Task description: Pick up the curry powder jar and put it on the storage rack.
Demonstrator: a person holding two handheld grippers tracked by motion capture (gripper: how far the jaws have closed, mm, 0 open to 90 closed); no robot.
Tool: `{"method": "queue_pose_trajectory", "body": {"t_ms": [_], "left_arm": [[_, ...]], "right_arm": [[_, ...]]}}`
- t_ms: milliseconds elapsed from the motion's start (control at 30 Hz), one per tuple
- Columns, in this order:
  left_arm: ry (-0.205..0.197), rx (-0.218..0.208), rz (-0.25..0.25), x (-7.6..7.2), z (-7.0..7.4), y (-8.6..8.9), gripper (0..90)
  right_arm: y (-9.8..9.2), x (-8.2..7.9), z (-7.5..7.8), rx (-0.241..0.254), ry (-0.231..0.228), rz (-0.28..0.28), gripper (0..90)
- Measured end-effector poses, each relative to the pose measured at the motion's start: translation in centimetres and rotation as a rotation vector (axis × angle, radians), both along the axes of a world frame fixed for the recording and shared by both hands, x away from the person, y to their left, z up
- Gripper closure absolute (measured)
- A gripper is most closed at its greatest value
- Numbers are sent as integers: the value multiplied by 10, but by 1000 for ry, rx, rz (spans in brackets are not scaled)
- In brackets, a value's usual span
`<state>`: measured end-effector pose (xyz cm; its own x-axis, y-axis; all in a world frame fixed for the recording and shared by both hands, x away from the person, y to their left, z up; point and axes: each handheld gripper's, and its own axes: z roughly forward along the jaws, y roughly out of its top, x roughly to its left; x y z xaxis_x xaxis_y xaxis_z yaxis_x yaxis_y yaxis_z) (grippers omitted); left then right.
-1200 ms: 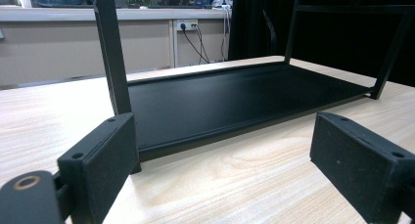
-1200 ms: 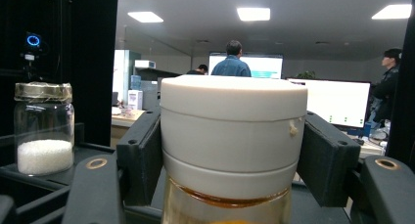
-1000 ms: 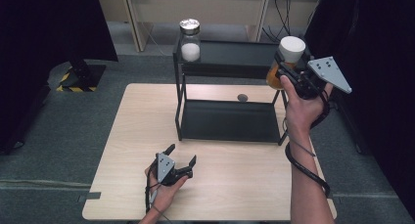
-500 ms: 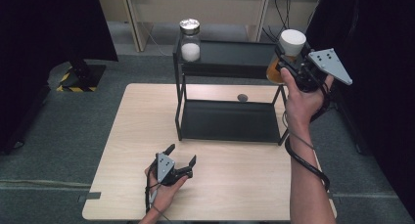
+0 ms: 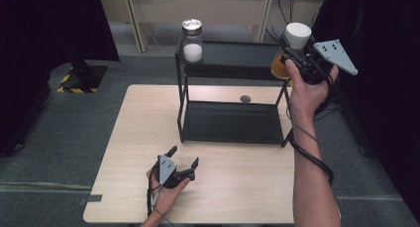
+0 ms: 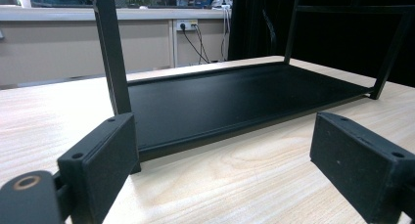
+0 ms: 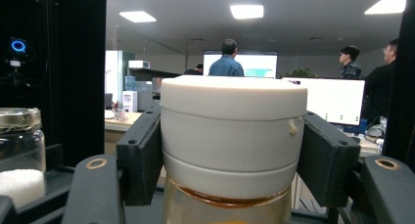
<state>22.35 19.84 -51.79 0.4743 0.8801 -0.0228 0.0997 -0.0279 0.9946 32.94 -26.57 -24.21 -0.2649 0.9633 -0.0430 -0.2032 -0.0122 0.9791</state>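
Observation:
A jar with a white lid and amber contents hangs above the right end of the black shelf's top board; my right gripper is shut on its lid, one pad on each side. At the top board's left end stands a glass jar of white grains with a metal lid. My left gripper rests open on the wooden table near the front edge, nothing between its pads, facing the shelf's lower board.
A small dark round object lies on the table behind the shelf's lower board. Dark curtains hang at left and right. Several people stand by screens in the room's background.
My right hand has lifted the white-lidded jar a little higher and slightly rightward over the shelf's right end. The left gripper has stayed in place.

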Motion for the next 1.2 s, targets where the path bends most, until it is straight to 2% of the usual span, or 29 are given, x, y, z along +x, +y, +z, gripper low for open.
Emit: {"method": "queue_pose_trajectory", "body": {"t_ms": [1200], "left_arm": [[-1, 3, -6, 0, 0, 0, 100]], "right_arm": [[9, 45, 24, 15, 57, -39, 338]]}}
